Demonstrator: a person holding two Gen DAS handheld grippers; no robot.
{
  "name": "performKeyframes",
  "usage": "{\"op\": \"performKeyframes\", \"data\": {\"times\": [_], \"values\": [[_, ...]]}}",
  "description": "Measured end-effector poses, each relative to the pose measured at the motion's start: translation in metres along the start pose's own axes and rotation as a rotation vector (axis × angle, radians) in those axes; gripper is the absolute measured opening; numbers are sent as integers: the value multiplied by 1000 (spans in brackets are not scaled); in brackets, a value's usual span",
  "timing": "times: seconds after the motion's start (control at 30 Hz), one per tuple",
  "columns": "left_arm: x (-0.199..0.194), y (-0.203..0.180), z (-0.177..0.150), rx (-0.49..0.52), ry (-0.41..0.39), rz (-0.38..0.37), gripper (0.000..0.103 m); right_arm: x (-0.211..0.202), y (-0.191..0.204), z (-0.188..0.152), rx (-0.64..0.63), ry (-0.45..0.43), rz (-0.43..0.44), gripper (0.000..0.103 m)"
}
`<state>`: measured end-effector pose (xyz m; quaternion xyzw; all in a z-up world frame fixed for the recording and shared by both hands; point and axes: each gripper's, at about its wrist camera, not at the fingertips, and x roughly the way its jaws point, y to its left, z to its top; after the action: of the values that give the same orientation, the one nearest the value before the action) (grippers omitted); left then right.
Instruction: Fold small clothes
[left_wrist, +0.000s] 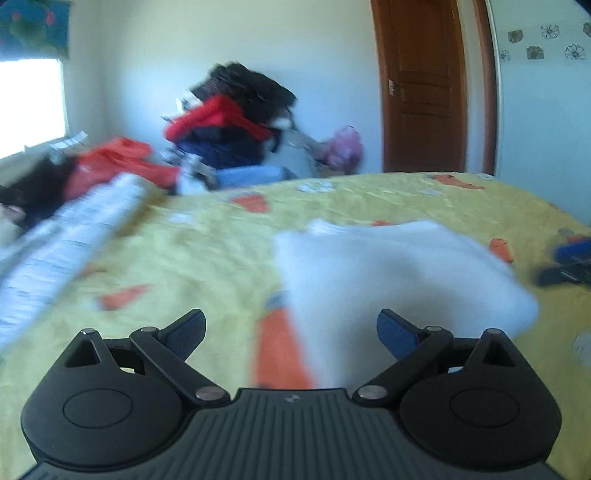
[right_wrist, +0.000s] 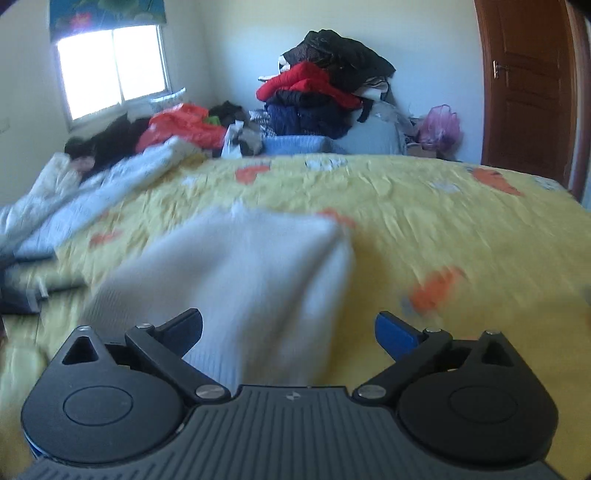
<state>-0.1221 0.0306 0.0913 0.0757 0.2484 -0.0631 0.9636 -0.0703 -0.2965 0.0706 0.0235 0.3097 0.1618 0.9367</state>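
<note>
Yellow bedspread (left_wrist: 207, 236) with orange carrot print fills both views, motion-blurred. Far side: heap of dark and red clothes (right_wrist: 325, 85) against the wall, brown door (right_wrist: 528, 81) to its right, bright window (right_wrist: 110, 70) at left. Striped pale quilt (left_wrist: 66, 236) bunched along the bed's left edge. White garment (right_wrist: 251, 273) lies on the bedspread, folded flat, directly ahead of both tools; in the left wrist view it sits right of centre. Left gripper (left_wrist: 291, 332) jaws spread wide, nothing between them. Right gripper (right_wrist: 288, 332) jaws also wide apart, hovering over the garment's near edge; contact unclear.
</note>
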Motion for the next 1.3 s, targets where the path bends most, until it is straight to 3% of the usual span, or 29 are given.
{"op": "performKeyframes", "data": {"times": [0.1, 0.2, 0.4, 0.57, 0.73, 0.83, 0.97, 1.3], "values": [[-35, 33, -4, -29, -44, 99, 101, -33, -2, -37, 11, 25, -37, 102], [-48, 45, 1, -77, -56, 169, 103, -39, -8, -54, 82, 72, -87, 102], [-13, -23, -23, -119, 45, 41, 103, -14, 15, -51, 134, 85, -167, 103], [29, -66, -47, -126, 140, 39, 103, 25, 40, -51, 71, 161, -232, 103], [49, -65, -58, -193, 200, 71, 103, 52, 55, -61, 21, 161, -260, 103], [51, -61, -61, -229, 203, 74, 103, 54, 55, -67, 51, 109, -272, 103], [56, -69, -61, -177, 221, 92, 103, 56, 55, -69, 41, 97, -278, 103], [54, -71, -63, -167, 214, 74, 103, 52, 56, -74, 57, 90, -296, 103]]}}
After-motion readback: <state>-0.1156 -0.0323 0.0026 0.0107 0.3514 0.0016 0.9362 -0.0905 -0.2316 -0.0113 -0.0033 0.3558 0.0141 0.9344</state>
